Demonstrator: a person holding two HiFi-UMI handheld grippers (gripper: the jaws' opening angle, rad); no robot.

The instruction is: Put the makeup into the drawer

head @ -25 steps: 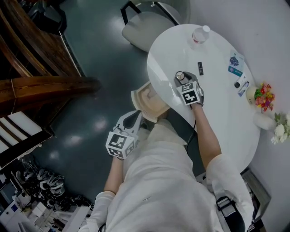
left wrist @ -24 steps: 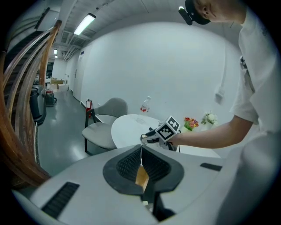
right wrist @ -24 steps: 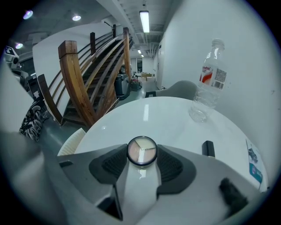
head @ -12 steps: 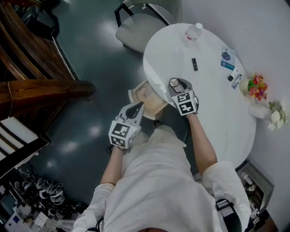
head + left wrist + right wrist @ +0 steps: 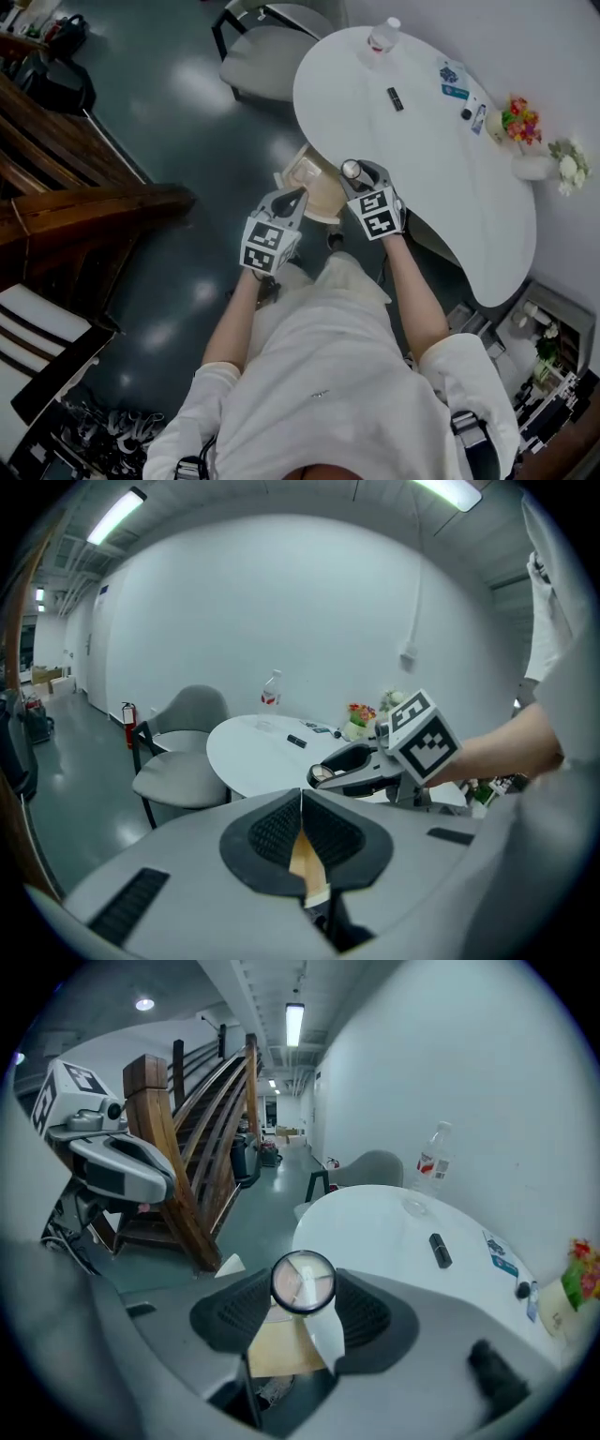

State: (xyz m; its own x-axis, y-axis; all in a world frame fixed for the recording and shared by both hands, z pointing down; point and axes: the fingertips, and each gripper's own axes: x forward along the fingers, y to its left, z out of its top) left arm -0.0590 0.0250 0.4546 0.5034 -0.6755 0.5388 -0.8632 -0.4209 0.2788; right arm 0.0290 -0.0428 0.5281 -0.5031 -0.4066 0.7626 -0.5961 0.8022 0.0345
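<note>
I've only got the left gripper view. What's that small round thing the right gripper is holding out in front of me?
Observer: The right gripper view shows a round makeup compact with a clear lid, clamped between the pads of the right gripper.
Operator: Where's the drawer?
Observer: In the head view the drawer is open, sticking out from under the edge of the white table. The compact appears at its right edge, not over its middle.
Operator: And my left gripper?
Observer: From the head view the tip of the left gripper overlaps the drawer's near left corner. I cannot tell whether it touches.
</note>
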